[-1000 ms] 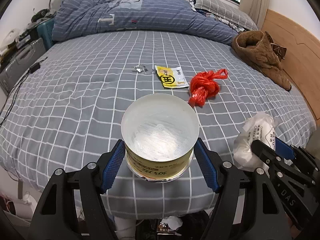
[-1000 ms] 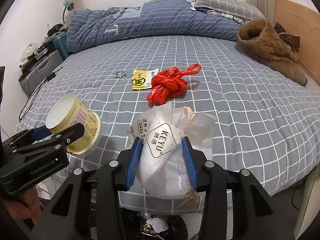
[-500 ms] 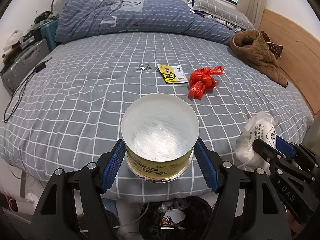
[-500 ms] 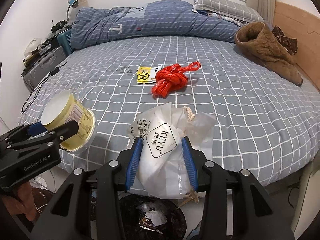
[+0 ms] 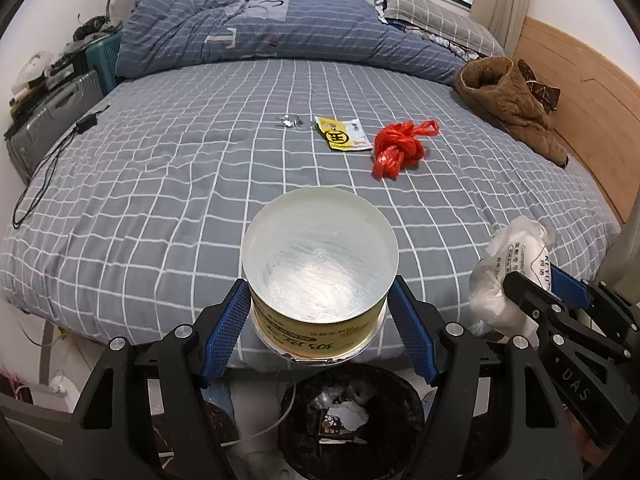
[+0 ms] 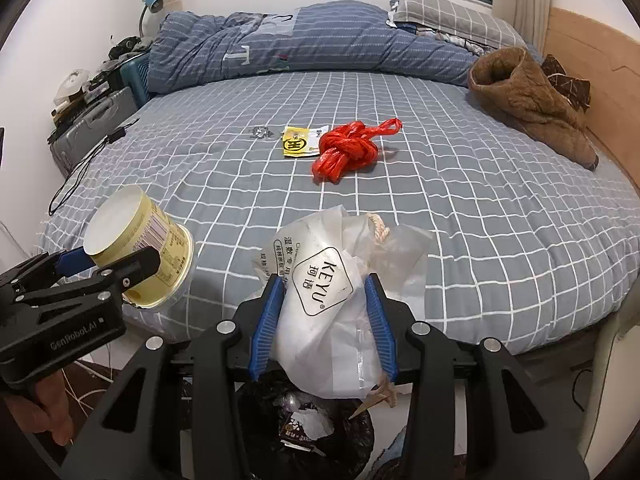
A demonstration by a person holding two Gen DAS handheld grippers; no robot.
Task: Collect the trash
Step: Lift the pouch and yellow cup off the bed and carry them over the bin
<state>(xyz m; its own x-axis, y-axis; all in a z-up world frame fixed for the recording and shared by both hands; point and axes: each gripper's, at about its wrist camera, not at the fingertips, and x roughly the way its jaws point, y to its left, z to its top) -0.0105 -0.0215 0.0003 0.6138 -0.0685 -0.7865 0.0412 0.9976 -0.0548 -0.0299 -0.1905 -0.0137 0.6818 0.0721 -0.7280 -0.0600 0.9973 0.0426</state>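
Observation:
My left gripper (image 5: 320, 322) is shut on a yellow round tub (image 5: 320, 272) with a white end facing me, held above a black trash bin (image 5: 352, 416). In the right wrist view the same tub (image 6: 140, 252) and left gripper (image 6: 104, 262) show at the left. My right gripper (image 6: 324, 320) is shut on a crumpled white plastic bag (image 6: 324, 300) marked KEYU, hanging over the bin (image 6: 308, 420). On the grey checked bed lie a knotted red plastic bag (image 5: 398, 148), a yellow sachet (image 5: 340, 138) and a small foil scrap (image 5: 291, 121).
A brown fleece garment (image 5: 512, 100) lies at the bed's right by the wooden headboard (image 5: 588, 120). A blue duvet (image 5: 256, 32) is heaped at the far side. A grey suitcase (image 5: 48, 120) and a charger cable (image 5: 48, 168) are at the left.
Both grippers have drawn back from the bed with their loads. The bed's front edge and the trash bin below have come into view.

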